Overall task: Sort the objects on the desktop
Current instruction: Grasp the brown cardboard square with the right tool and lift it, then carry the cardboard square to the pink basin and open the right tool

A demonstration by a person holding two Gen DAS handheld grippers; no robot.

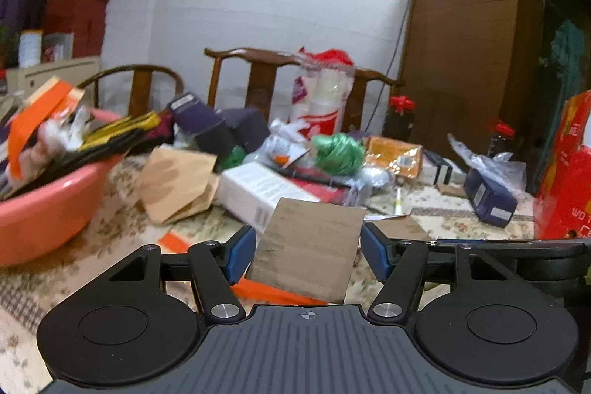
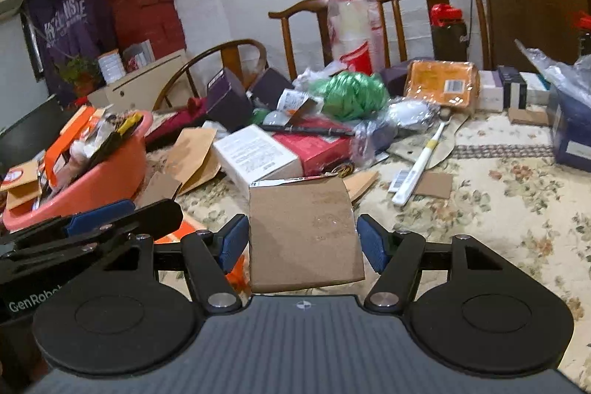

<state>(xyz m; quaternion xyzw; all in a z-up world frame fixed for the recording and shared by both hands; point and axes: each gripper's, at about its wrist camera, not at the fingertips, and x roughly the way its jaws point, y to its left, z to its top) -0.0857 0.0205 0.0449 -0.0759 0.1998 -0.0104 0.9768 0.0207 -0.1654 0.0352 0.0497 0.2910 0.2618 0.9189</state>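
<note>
A flat brown cardboard piece [image 1: 310, 239] sits tilted between the blue pads of my left gripper [image 1: 308, 252], which is shut on its two side edges above the flowered tablecloth. In the right wrist view a second brown cardboard piece [image 2: 303, 228], with a white and red label edge at its far end, is clamped the same way in my right gripper [image 2: 303, 240]. The two grippers are side by side; one of the left gripper's fingers [image 2: 155, 213] shows at the left of the right view. An orange strip [image 1: 277, 294] lies under the cardboard.
A pink basin [image 1: 44, 220] full of packaging stands at the left. Ahead lie a brown envelope [image 1: 173, 187], a white box [image 1: 258, 191], a green ribbon bundle [image 1: 338, 154], an orange packet [image 2: 441, 84] and a white stick [image 2: 421, 165]. A navy box [image 1: 487, 198] and wooden chairs [image 1: 258, 76] stand behind.
</note>
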